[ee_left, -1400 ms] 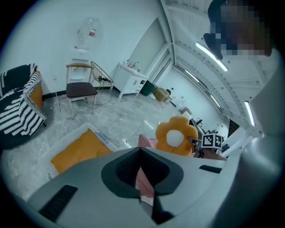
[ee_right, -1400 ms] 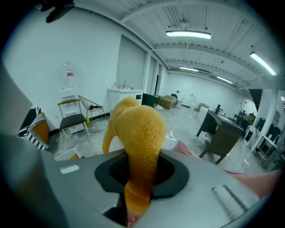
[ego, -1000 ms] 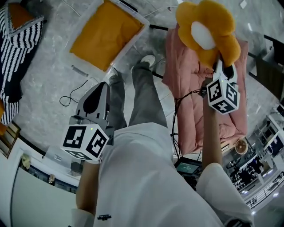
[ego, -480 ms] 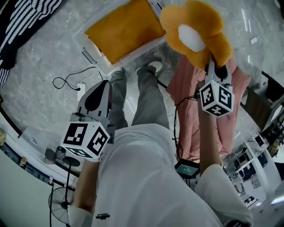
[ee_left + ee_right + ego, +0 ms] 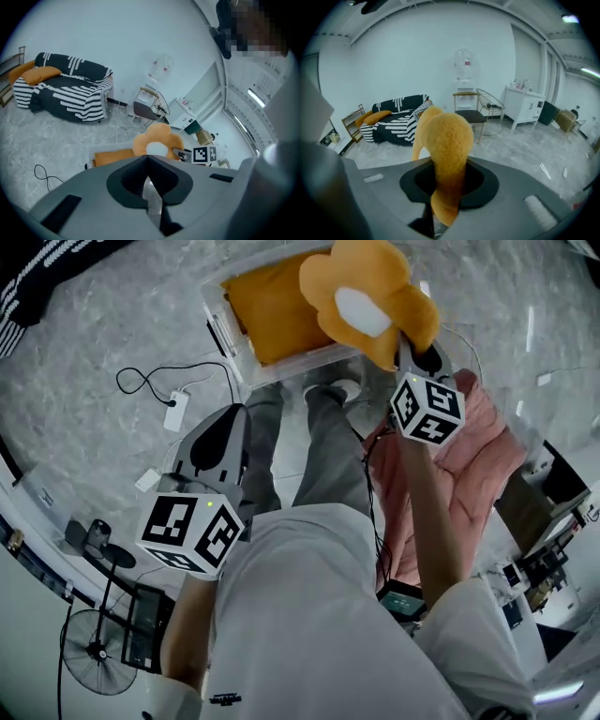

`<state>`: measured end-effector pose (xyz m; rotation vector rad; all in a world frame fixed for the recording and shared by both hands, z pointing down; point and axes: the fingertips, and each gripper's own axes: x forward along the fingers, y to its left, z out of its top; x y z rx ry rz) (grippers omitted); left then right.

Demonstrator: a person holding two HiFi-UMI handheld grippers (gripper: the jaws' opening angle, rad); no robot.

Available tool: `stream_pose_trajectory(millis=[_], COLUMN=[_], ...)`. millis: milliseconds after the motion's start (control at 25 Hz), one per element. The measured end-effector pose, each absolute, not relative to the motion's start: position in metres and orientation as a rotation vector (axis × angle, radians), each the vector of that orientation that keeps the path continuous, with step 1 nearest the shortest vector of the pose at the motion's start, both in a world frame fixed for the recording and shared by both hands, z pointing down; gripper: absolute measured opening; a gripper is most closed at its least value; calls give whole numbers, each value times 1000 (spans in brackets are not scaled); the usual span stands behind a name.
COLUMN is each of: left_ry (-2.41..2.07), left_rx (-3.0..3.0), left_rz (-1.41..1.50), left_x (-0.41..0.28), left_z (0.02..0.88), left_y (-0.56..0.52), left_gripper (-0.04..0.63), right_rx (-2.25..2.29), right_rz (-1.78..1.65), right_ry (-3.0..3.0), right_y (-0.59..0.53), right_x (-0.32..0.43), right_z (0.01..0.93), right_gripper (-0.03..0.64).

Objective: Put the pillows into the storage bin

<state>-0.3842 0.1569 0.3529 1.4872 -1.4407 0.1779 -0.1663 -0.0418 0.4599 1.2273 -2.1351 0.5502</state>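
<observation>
The right claw point(image 5: 415, 345) pinches the fuzzy orange flower pillow point(image 5: 361, 296) over the clear plastic bin point(image 5: 217, 315), where a flat orange pillow point(image 5: 267, 310) lies; the left claw point(image 5: 220, 427) is closed, empty.

2 grippers point(image 5: 230, 418) point(image 5: 412, 351); 1 flower pillow point(image 5: 361, 296); 1 orange pillow point(image 5: 267, 301) in bin; 1 storage bin point(image 5: 217, 320).

A flower-shaped orange plush pillow point(image 5: 330, 277) with a round white centre hangs in the air, pinched by one petal between the jaws of the right gripper point(image 5: 411, 348). Its face is tilted upward, and in the head view it overlaps the right end of a clear plastic storage bin point(image 5: 217, 322). The bin stands open on the floor. A flat rectangular orange fabric pillow point(image 5: 270, 310) already lies inside it, filling most of its bottom.
</observation>
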Motion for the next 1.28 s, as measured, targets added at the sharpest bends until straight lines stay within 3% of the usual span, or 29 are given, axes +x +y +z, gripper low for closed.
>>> stream_pose_trajectory(millis=[240,760,880,960,1000,1280], left_ry=[-1506,-1553,-1565,-1579,-1585,-1590], left_rx=[1391,1274,1263,1248,1245,1281], left_rz=[139,118,120,109,102,68], left_x=[-420,-451,-455,-458,-459,-456], left_z=[365,376,375,373,372,363], left_y=[170,208,211,215,215,208], left_gripper=[9,9,9,9,9,9], right_rx=[957,736,693,624,596,455], right_rz=[675,990,985,985,971,770], right_ry=[-2107,-1781,-1734,-1687,-1669,-1735], right_y=[-26,52,68,85,90,100], right_x=[-244,-332,-343,-345,-343,-337], right_z=[549,722,745,758,761,718], right_gripper=[103,115,159,262,276,276])
